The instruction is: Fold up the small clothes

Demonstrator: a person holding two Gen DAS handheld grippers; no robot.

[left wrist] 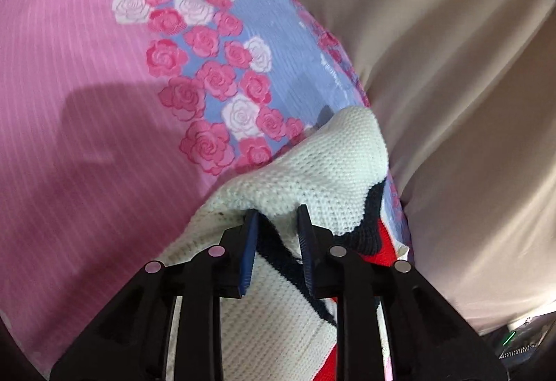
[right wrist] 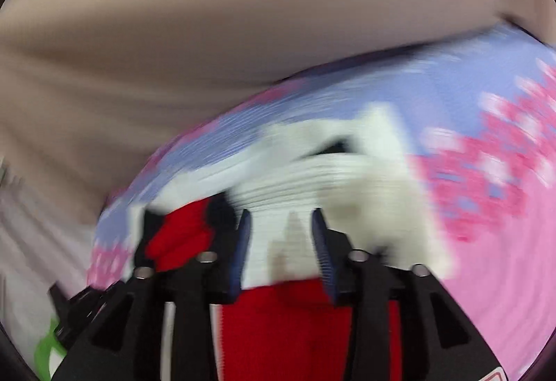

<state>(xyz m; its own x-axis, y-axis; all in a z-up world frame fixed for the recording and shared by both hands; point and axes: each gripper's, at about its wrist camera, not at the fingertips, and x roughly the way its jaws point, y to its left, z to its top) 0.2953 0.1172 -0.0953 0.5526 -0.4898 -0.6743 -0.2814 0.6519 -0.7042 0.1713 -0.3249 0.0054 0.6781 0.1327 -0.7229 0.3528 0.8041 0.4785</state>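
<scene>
Left wrist: chunky cream knit sweater (left wrist: 312,165), rose-patterned bedsheet (left wrist: 194,68).

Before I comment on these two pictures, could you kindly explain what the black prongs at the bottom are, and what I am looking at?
Each picture comes from a camera mounted on a hand-held gripper, looking along its two fingers. The left gripper has a fold of a white knitted garment with navy and red stripes between its fingers; I cannot tell whether they pinch it. The right gripper, in a blurred picture, stands open above the same garment. It lies on a bedsheet in pink and blue with roses. Behind hangs a beige cloth.
</scene>
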